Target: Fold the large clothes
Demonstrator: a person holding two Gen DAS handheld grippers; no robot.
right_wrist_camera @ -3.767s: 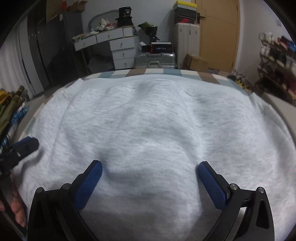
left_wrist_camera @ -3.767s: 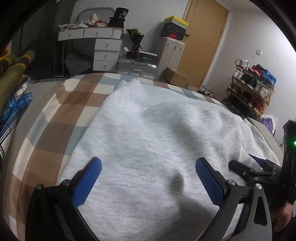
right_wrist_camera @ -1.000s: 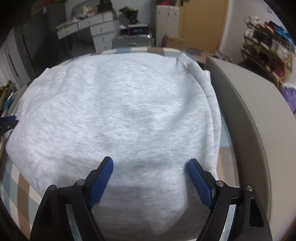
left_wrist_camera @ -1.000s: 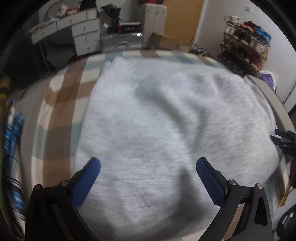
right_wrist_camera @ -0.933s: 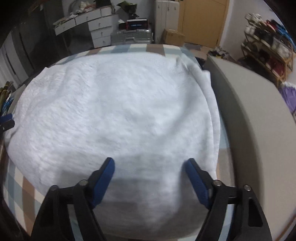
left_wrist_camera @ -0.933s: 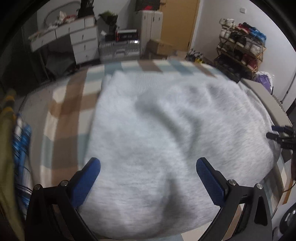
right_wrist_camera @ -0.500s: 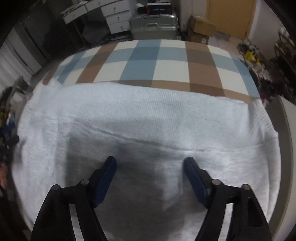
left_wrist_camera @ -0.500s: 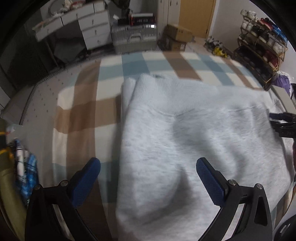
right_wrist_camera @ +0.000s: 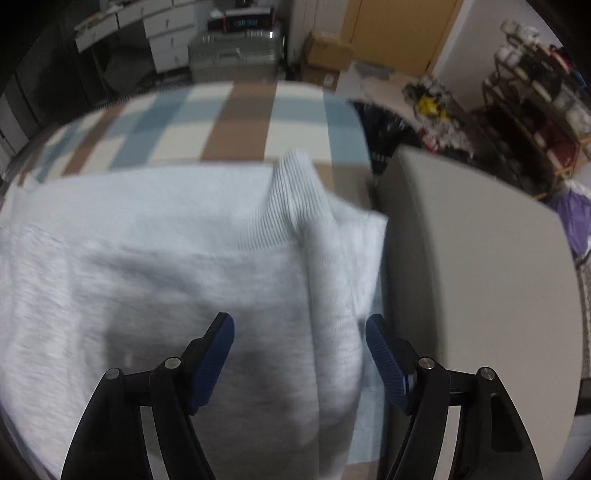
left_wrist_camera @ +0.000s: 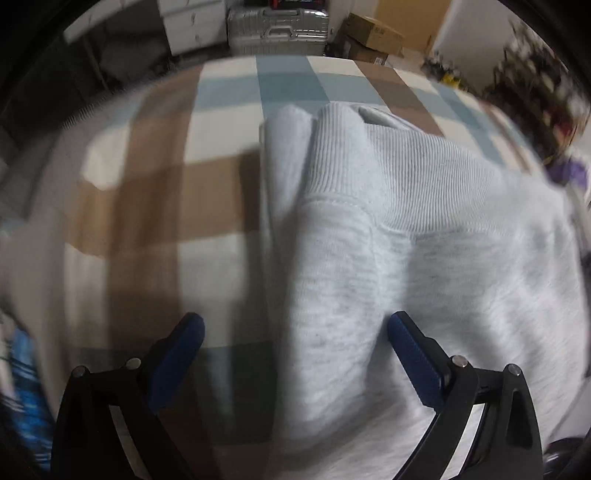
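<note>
A light grey sweatshirt [left_wrist_camera: 443,258] lies flat on a bed with a checked cover [left_wrist_camera: 155,206], its ribbed hem [left_wrist_camera: 388,173] at the far end. My left gripper [left_wrist_camera: 295,325] points down over the folded left edge of the sweatshirt, jaws wide open, one pad over the cover and one over the cloth. In the right wrist view, my right gripper [right_wrist_camera: 299,323] hangs over the right edge fold of the sweatshirt [right_wrist_camera: 166,240], near the ribbed corner [right_wrist_camera: 284,192]. Its jaws are closing, with the fold between the pads but not pressed.
A grey padded bed panel [right_wrist_camera: 461,258] runs close along the right of the sweatshirt. Blue plaid cloth [left_wrist_camera: 22,387] lies at the bed's left edge. Beyond the bed stand a silver suitcase [left_wrist_camera: 277,26], cardboard boxes [left_wrist_camera: 373,37], white drawers and a shoe rack [right_wrist_camera: 535,85].
Both grippers have travelled toward the ribbed hem end, the left to the sweatshirt's left edge, the right to its right edge. The right jaws stand narrower than before.
</note>
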